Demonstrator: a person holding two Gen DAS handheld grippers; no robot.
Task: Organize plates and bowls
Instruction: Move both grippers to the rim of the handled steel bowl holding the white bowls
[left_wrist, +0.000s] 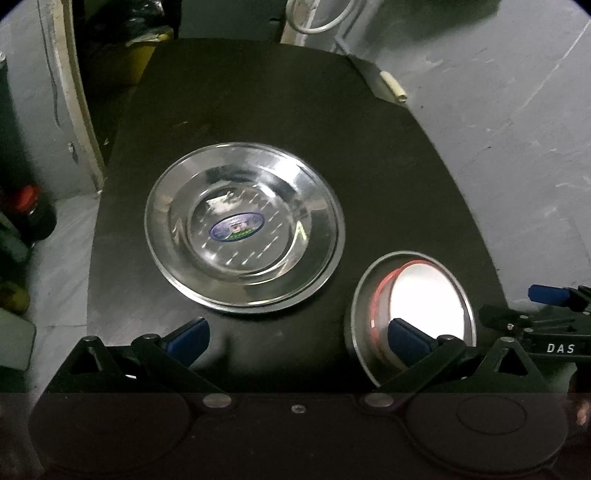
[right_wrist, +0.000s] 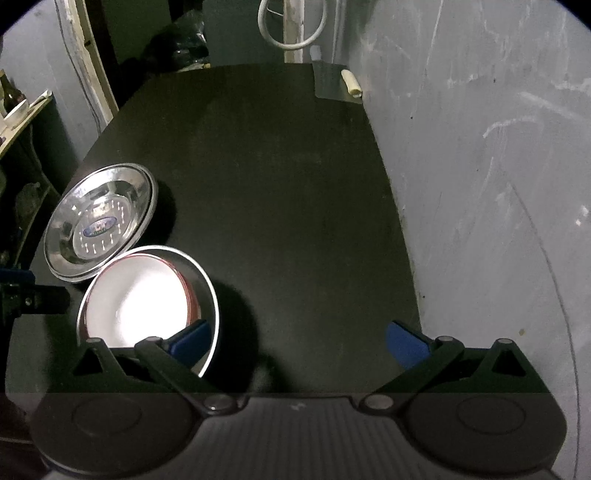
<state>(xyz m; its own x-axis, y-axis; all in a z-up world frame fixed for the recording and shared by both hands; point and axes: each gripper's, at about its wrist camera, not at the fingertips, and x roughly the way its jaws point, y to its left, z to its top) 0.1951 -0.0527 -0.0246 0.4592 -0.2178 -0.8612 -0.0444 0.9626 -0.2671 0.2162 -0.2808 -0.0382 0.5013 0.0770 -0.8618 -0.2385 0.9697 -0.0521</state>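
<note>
Right now I see a dark tabletop (left_wrist: 258, 110) with a rounded far edge, hemmed by a grey wall (right_wrist: 498, 184) close along its right side and dropping off on the left toward a pale door frame (left_wrist: 74, 110) and cluttered floor. From the left wrist view, a steel plate (left_wrist: 245, 229) lies flat near the middle of the table, face up, an oval blue sticker (left_wrist: 237, 227) in its centre with its long axis running left to right. Just right of it and nearer to me sits a steel bowl (left_wrist: 354, 317) with a white, red-rimmed bowl (left_wrist: 428, 295) nested inside, mouth up; whether bowl and plate rims touch I cannot tell. My left gripper (left_wrist: 299, 338) is spread wide with nothing held, its left blue pad over bare table and its right pad (left_wrist: 408, 338) in front of the nested bowls; I cannot tell whether it touches them. From the right wrist view, my right gripper (right_wrist: 299, 341) is likewise wide apart and empty, its left pad (right_wrist: 190, 339) overlapping the steel bowl's near right rim, its right pad over the table's right edge by the wall. Ahead of it the table's middle and far right stretch bare up to a grey metal sheet (right_wrist: 330, 85) with a cream handle (right_wrist: 351, 83) at the far right corner. A white cable loop (right_wrist: 291, 26) hangs beyond the far edge.
</note>
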